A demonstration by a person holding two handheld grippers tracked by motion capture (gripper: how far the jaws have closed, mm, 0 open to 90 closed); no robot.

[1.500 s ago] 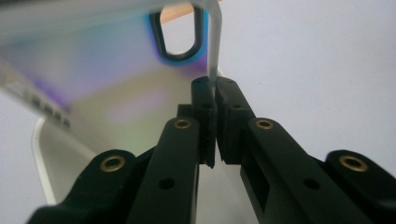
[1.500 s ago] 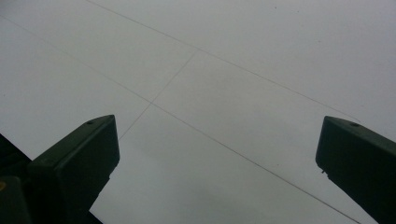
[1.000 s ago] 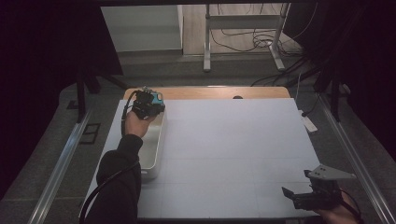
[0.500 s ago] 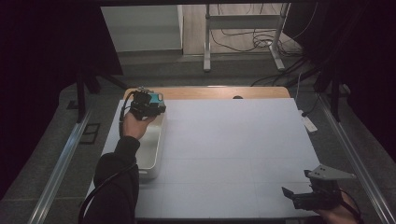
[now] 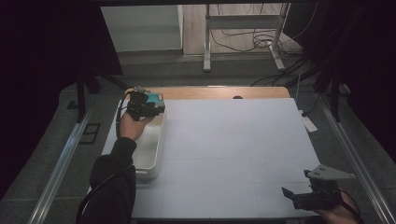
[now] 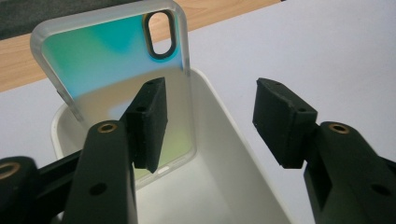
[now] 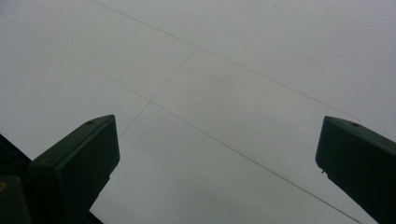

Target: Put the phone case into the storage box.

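Note:
A translucent phone case (image 6: 116, 65) with a teal and green sheen and a camera cutout stands on end in a white bin (image 6: 219, 140), leaning at its far end. My left gripper (image 6: 208, 121) hovers over that end of the bin and is open. Its jaws have just been opening, and the case's right edge sits just beyond the left pad (image 6: 148, 122), with the right pad well clear of it. In the high view the left gripper (image 5: 144, 105) and the teal case (image 5: 155, 99) are above the bin (image 5: 150, 156). My right gripper (image 5: 299, 197) rests open near the table's front right corner, with bare table between its jaws (image 7: 217, 158).
A large white sheet (image 5: 233, 149) covers the table, with a wooden strip (image 5: 219, 92) at its far edge. Beyond the table are a metal stand (image 5: 243, 42) and floor cables (image 5: 261, 37). A white power strip (image 5: 308, 123) lies off the right edge.
The left hand has shifted only slightly over the bin's far end. The right gripper has kept still.

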